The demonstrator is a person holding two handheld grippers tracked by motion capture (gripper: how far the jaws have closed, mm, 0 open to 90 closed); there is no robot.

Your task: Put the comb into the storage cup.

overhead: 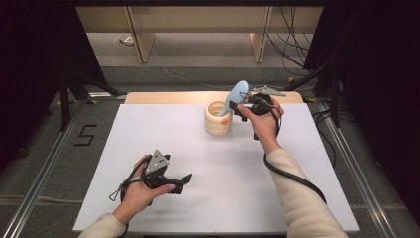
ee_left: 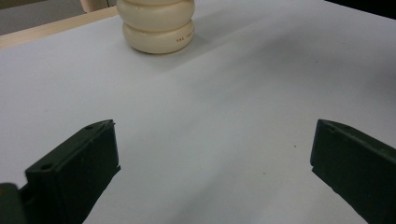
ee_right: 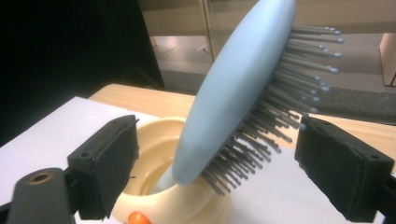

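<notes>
High view: my right gripper (overhead: 241, 110) sits at the far side of the white worktop (overhead: 218, 198), just right of a cream ribbed holder (overhead: 218, 119). A pale blue hairbrush (overhead: 236, 94) stands handle-down in the holder, its head leaning up and right toward my right hand (overhead: 265, 124). A small orange thing (overhead: 224, 119) shows at the holder's near right side. My left gripper (overhead: 184, 179) lies low near the front left, well apart from the holder, held in my left hand (overhead: 138, 191).

Left gripper view: my fingers (ee_left: 77, 172) are spread wide with bare worktop (ee_left: 210, 140) between them. The holder (ee_left: 156, 25) stands far ahead, faint red lettering on its lower ring.

Right gripper view: my fingers (ee_right: 105, 163) stand apart on either side of the hairbrush (ee_right: 233, 93); neither pad presses on it. Its back faces the left pad, and the bristles (ee_right: 280, 107) point toward the right pad, stopping just short. The handle goes down into the holder (ee_right: 154, 186), with the orange thing (ee_right: 137, 218) at the rim's near edge.
</notes>
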